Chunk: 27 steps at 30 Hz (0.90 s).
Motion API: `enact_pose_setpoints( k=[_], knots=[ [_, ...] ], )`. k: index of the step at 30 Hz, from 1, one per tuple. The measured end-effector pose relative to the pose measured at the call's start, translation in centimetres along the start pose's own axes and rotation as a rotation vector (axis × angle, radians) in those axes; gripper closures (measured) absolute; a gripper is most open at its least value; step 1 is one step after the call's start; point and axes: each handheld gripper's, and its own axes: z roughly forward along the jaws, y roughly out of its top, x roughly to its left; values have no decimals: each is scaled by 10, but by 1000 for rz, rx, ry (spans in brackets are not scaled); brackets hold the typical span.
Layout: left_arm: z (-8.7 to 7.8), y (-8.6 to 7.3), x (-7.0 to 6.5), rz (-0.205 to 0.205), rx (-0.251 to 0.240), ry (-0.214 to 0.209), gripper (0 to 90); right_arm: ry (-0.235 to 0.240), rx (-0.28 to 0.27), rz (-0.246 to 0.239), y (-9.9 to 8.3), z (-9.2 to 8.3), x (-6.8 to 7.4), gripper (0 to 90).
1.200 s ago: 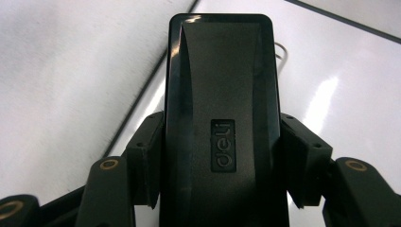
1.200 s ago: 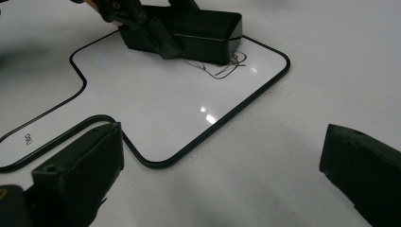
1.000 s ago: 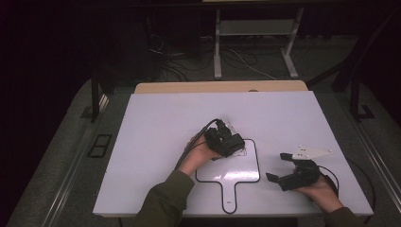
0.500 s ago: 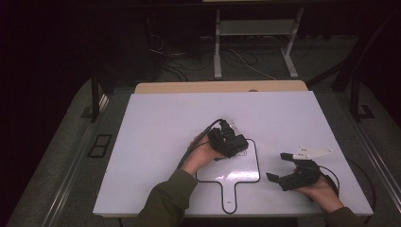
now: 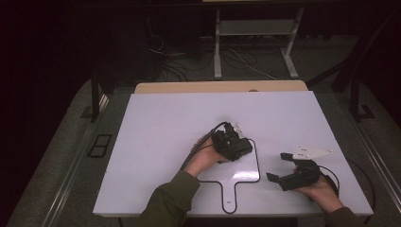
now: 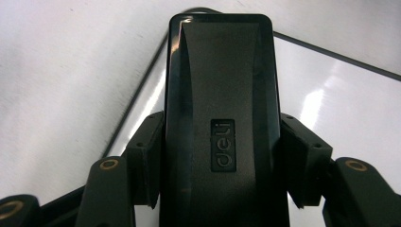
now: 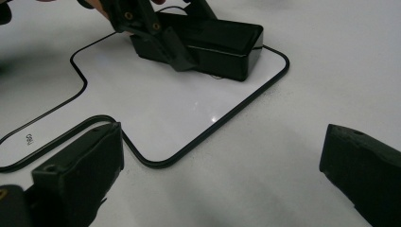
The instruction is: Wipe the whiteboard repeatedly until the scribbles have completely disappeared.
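The left hand-held gripper [image 5: 239,144] holds a black box [image 6: 220,118] between its two jaws. In the left gripper view the pads press on both long sides of the box, and the word "deli" stands on its top face. The near end of the box is cut off by the bottom edge of that view, so its full length cannot be seen there. In the right gripper view the same box [image 7: 222,45] lies flat on the white worktop [image 5: 161,132], inside a black outline [image 5: 257,165] that is drawn on the surface and has the shape of a rounded square with a short handle. The box is at the far corner of this outline, close to the line. From above, the box is hard to tell apart from the gripper, because both are black and the left hand [image 5: 205,158] covers part of them.

The right hand-held gripper [image 5: 276,166] rests low over the worktop, to the right of the outline and well apart from the box. Its jaws stand wide and nothing is between them. The right hand [image 5: 321,191] is partly cut off by the lower edge of the high view. The area behind the worktop is dark, and little can be made out there.
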Motion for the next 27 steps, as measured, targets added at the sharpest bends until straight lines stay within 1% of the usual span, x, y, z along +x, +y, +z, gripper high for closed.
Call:
enact_pose_setpoints(
  k=[1,2,4,5,6,7,8,9,10,11,14,16,18,19,20,21,22,23,24,26,27],
  knots=[
    [1,2,2,14,3,6,397,1,1,0,0,0,0,0],
    [1,3,5,16,15,6,397,1,1,0,0,0,0,0],
    [4,5,7,-13,-5,6,396,2,0,0,0,0,0,0],
    [4,6,10,-1,2,6,396,3,-2,0,0,-1,0,0],
    [5,7,10,-23,-10,2,396,3,-3,1,0,-1,-1,0],
    [5,8,12,-9,3,2,395,3,-3,1,0,-1,-1,0],
    [6,8,13,-27,-12,8,394,3,-3,1,0,-1,-1,0],
    [5,8,15,-6,-1,5,393,5,-3,1,0,-1,-1,0],
    [6,7,15,-16,-15,1,392,5,-3,2,0,-1,-1,0],
    [6,7,15,-23,-14,1,391,5,-3,3,0,-1,-1,0],
    [6,7,14,-27,-27,3,387,3,-5,4,0,-2,-1,0],
    [5,7,15,0,-21,9,387,3,-5,4,0,-2,-1,0],
    [5,8,13,-2,-29,11,388,3,-5,3,0,-2,-1,0],
    [5,8,12,5,-23,7,391,2,-6,2,0,-3,-1,0],
    [6,9,9,-9,-36,2,393,2,-6,1,0,-3,-1,0],
    [5,10,8,10,-17,-3,394,1,-7,2,0,-3,-1,0],
    [6,10,5,18,-18,-6,395,1,-6,2,0,-3,-1,0],
    [6,11,2,15,-23,-10,395,1,-7,2,0,-3,-1,0],
    [7,12,-1,25,-24,-12,396,1,-6,2,0,-3,-1,0],
    [6,13,-6,43,-15,-18,397,1,-6,1,0,-3,-1,0],
    [6,14,-7,56,-5,-10,397,1,-6,0,0,-3,-1,0]
  ],
)
